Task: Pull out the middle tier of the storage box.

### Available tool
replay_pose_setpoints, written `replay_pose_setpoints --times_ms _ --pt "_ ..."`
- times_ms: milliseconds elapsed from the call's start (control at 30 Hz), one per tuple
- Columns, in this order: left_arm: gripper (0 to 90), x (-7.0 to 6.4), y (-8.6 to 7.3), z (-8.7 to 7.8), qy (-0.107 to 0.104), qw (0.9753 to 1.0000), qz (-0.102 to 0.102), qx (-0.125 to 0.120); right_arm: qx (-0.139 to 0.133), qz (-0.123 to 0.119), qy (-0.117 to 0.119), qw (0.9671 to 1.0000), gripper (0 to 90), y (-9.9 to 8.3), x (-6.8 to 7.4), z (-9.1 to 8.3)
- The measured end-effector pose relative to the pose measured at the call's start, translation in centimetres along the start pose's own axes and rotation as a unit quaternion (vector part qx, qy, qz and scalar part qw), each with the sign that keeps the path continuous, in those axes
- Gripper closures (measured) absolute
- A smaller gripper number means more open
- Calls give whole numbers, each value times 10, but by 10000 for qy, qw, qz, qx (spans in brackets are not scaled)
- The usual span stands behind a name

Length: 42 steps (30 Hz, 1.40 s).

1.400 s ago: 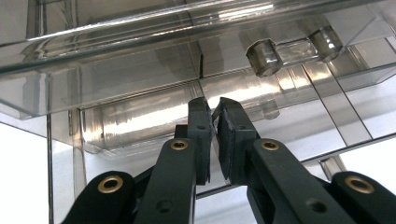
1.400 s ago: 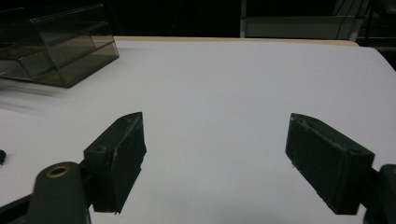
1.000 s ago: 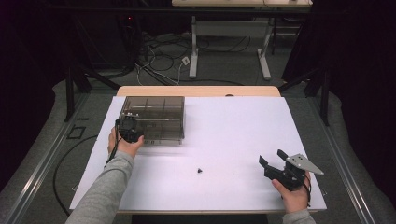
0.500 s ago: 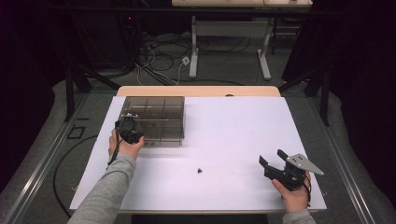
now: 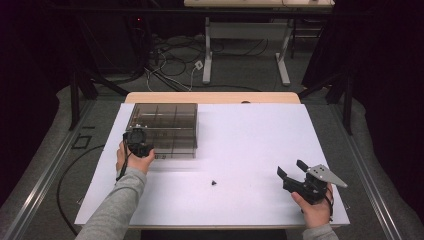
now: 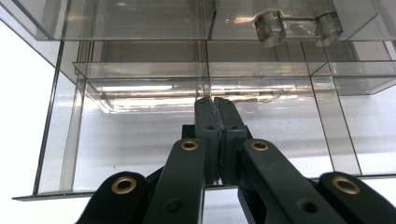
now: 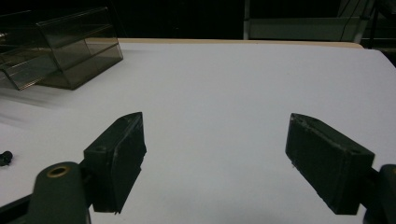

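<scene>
A smoky clear compartment box lies at the table's left rear. My left gripper is held at its front left corner. In the left gripper view the jaws are pressed together, their tips against the box's clear plastic; I cannot tell whether anything thin is pinched between them. Near the front right of the table, my right gripper hovers with its jaws wide apart and nothing between them. A small black part lies on the white surface between the two hands, and also shows at the left edge in the right gripper view.
The white tabletop stretches between box and right gripper. A wooden strip runs along the far edge. Beyond it are table legs and cables on the floor.
Both hands stay almost where they were. The box's front edge now looks slightly blurred, as if it is shifting a little.
</scene>
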<state>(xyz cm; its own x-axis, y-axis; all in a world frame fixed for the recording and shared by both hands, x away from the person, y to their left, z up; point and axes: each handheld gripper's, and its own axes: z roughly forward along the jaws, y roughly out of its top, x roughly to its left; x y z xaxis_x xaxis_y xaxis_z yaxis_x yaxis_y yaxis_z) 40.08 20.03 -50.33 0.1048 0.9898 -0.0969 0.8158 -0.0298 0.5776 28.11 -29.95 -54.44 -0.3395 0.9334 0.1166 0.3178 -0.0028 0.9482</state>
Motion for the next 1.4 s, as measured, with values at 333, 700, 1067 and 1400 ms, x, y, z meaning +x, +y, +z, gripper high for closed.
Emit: replay_pose_setpoints --times_ms 333,700,1067,1400 --pt "898 2 -4 -2 -91 10000 -20 8 20 -3 4 10000 195 0 1 0" --pt "896 3 -9 -2 -174 9998 -53 16 30 -18 13 10000 195 -1 2 0" --pt "855 4 -9 -3 -234 9997 30 -87 30 -20 24 10000 195 -1 2 1" --pt "748 6 -8 -6 -282 9993 136 -197 19 -4 24 10000 195 -1 2 1"
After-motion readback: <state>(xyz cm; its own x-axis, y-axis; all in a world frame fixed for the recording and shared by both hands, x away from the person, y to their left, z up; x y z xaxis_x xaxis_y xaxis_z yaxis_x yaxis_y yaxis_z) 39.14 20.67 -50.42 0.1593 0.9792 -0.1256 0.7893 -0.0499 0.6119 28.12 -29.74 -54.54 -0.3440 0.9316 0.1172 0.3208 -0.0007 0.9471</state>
